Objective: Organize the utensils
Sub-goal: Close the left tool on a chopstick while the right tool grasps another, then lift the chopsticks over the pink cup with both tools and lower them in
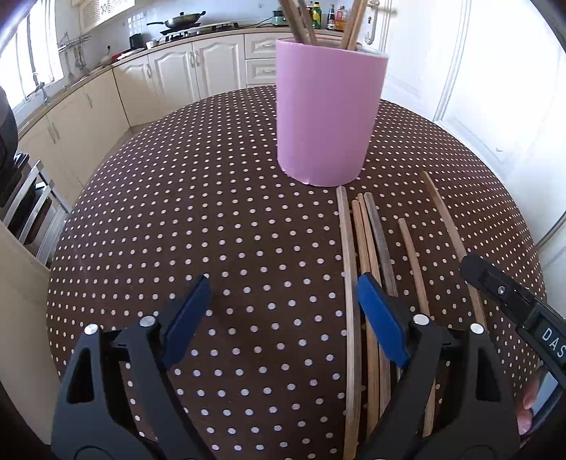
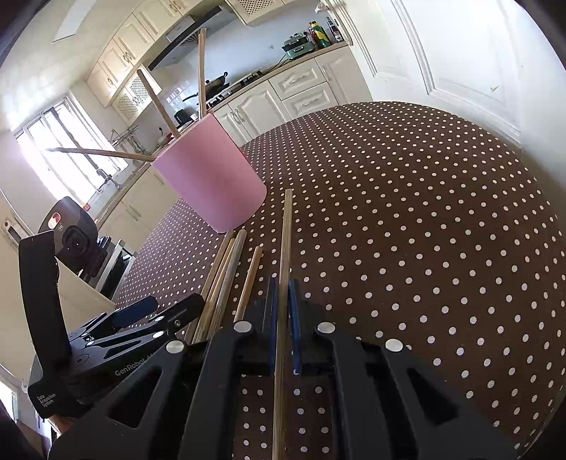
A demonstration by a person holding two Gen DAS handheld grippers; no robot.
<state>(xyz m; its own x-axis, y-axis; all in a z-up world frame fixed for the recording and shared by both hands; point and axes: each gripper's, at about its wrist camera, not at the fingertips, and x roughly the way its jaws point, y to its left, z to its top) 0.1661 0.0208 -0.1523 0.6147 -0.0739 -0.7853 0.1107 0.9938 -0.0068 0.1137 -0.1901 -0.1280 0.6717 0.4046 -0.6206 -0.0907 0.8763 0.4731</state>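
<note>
A pink cylindrical holder (image 1: 327,113) stands upright on the polka-dot table (image 1: 230,212) with several wooden chopsticks (image 1: 300,21) standing in it. It also shows in the right wrist view (image 2: 212,177). Several loose chopsticks (image 1: 371,247) lie side by side in front of the holder. My left gripper (image 1: 283,304) is open and empty, low over the table, its right finger above the loose chopsticks. My right gripper (image 2: 283,311) is shut on one wooden chopstick (image 2: 286,240), to the right of the other loose chopsticks (image 2: 226,276).
The right gripper's black finger (image 1: 502,286) enters the left wrist view at the right. The left gripper body (image 2: 106,336) sits at lower left in the right wrist view. Kitchen cabinets (image 1: 177,74) and a white door (image 2: 460,53) stand beyond the table.
</note>
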